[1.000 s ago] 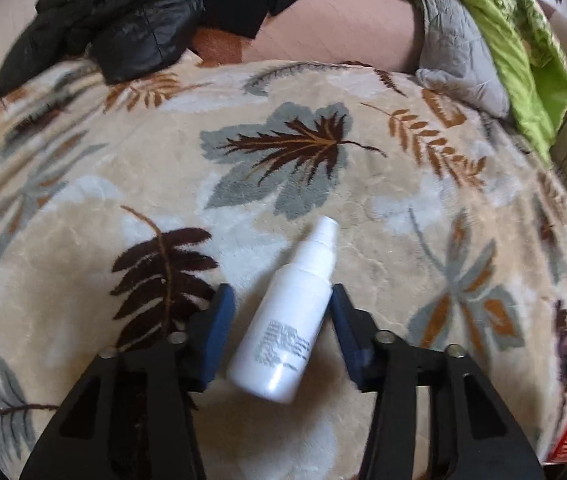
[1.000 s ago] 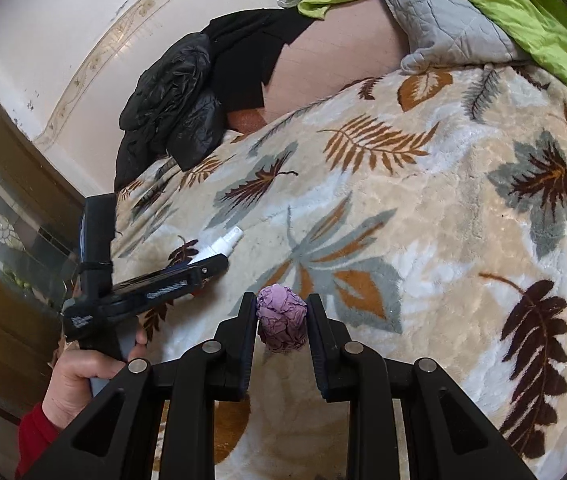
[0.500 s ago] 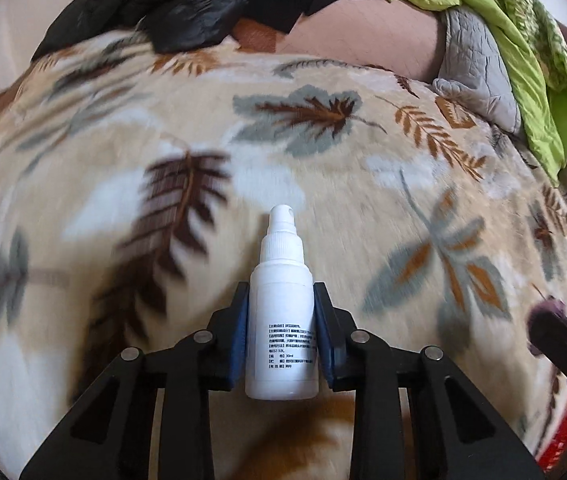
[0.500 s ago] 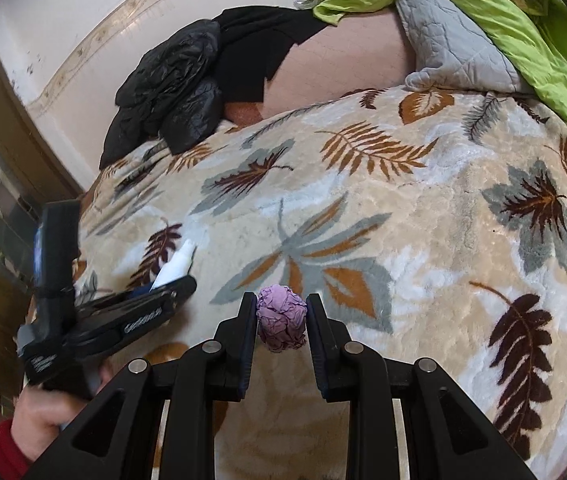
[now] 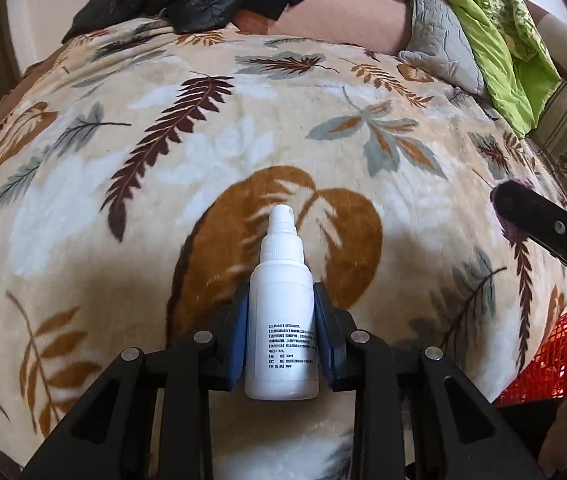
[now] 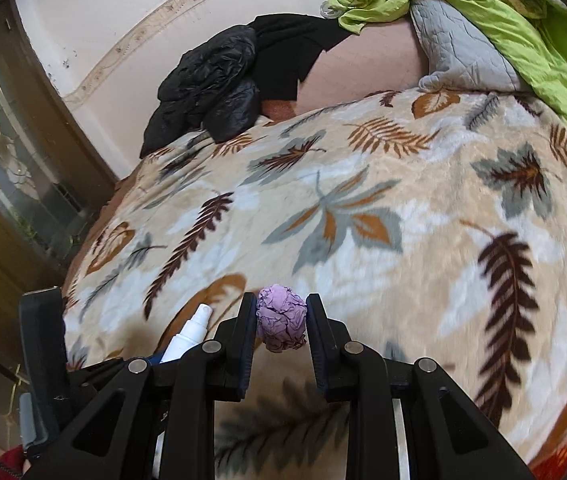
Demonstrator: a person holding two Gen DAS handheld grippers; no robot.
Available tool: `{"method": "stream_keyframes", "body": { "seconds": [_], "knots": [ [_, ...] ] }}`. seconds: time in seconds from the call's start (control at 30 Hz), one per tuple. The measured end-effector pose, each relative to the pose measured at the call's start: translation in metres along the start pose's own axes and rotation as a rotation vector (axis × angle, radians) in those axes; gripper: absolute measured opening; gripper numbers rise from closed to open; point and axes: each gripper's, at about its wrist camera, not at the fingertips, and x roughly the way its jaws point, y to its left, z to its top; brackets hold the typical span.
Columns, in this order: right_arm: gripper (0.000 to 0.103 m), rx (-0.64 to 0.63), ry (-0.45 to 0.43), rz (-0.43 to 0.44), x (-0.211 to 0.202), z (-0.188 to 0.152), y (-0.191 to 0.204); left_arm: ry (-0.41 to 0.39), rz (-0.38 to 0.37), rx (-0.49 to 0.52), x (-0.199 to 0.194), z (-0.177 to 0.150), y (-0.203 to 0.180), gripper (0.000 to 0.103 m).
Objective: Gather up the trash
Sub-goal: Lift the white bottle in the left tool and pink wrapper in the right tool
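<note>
Two pieces are in hand: your left gripper (image 5: 281, 344) is clamped on the white spray bottle (image 5: 282, 316), your right gripper (image 6: 279, 332) on the purple paper wad (image 6: 282, 323), both above the leaf-print blanket (image 5: 243, 128). You have yet to drop them; the red basket (image 5: 551, 360) looks likeliest.

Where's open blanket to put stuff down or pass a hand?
Free: the broad middle of the leaf-print fleece blanket, from the tongs up to the far edge. Crowded: far edge, with the black puffer jacket at its left, the grey quilted pillow and lime-green cover at its right. The red mesh basket flanks the near right.
</note>
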Motion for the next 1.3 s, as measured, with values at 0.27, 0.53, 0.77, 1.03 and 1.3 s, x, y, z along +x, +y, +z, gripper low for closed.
{"method": "stream_keyframes", "body": {
  "seconds": [0.27,0.53,0.77,1.03,1.3],
  "knots": [
    [0.026,-0.029,-0.009,-0.032,-0.003,-0.004,0.002,-0.071,0.073,0.05,0.002,-0.001,-0.012,0.029],
    [0.026,-0.028,-0.024,-0.04,-0.008,-0.002,-0.003,-0.151,0.085,0.087,-0.01,0.008,-0.018,0.029],
    [0.027,-0.052,-0.025,-0.045,-0.005,-0.003,0.003,-0.224,0.111,0.114,-0.022,0.013,-0.021,0.029],
    [0.027,-0.065,-0.015,-0.028,-0.001,-0.003,0.008,-0.242,0.112,0.093,-0.026,0.015,-0.015,0.029],
    [0.027,-0.065,-0.014,-0.025,0.0,-0.003,0.008,-0.271,0.132,0.093,-0.031,0.016,-0.017,0.029]
  ]
}}
